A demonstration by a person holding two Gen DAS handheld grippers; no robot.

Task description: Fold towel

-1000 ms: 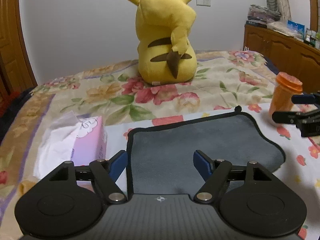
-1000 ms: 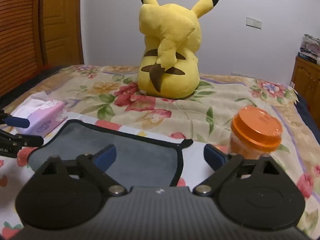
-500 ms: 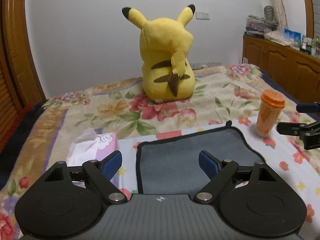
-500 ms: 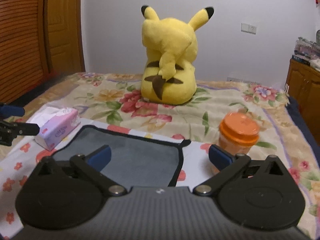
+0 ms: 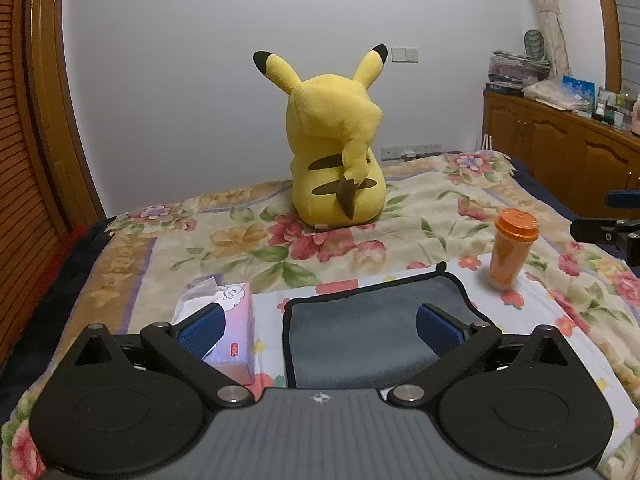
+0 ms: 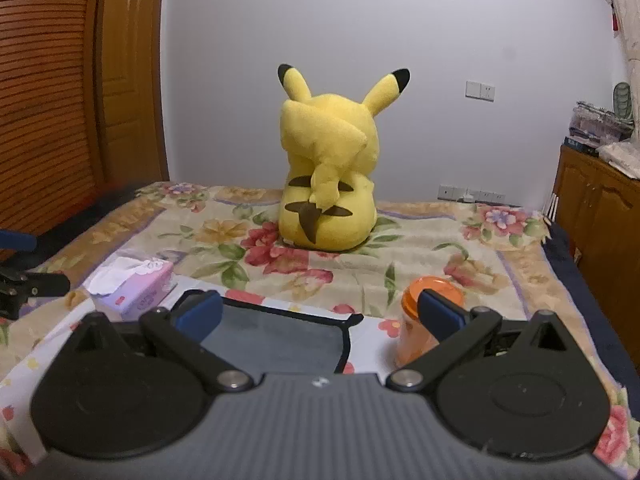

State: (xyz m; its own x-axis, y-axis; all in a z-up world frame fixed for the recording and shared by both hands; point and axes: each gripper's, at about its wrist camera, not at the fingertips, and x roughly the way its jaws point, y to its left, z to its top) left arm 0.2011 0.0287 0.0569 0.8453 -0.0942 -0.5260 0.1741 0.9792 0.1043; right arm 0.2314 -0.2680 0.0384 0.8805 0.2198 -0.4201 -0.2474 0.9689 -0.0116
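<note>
A grey towel [image 5: 372,328] with black trim lies folded flat on the floral bedspread [image 5: 400,216], and it shows in the right wrist view [image 6: 280,340] too. My left gripper [image 5: 320,330] is open and empty, held above the towel's near edge. My right gripper [image 6: 320,316] is open and empty, above and behind the towel's right part. The right gripper's fingers [image 5: 600,232] show at the right edge of the left view. The left gripper's fingers [image 6: 32,284] show at the left edge of the right view.
A pink tissue box [image 5: 230,324] lies left of the towel. An orange lidded cup [image 5: 512,252] stands to its right. A large yellow plush toy [image 5: 336,160] sits farther back. A wooden cabinet [image 5: 560,152] stands right of the bed, wooden doors [image 6: 60,92] left.
Both grippers have pulled back and risen away from the towel, so more of the bed and room shows. The towel lies still. Both stay open.
</note>
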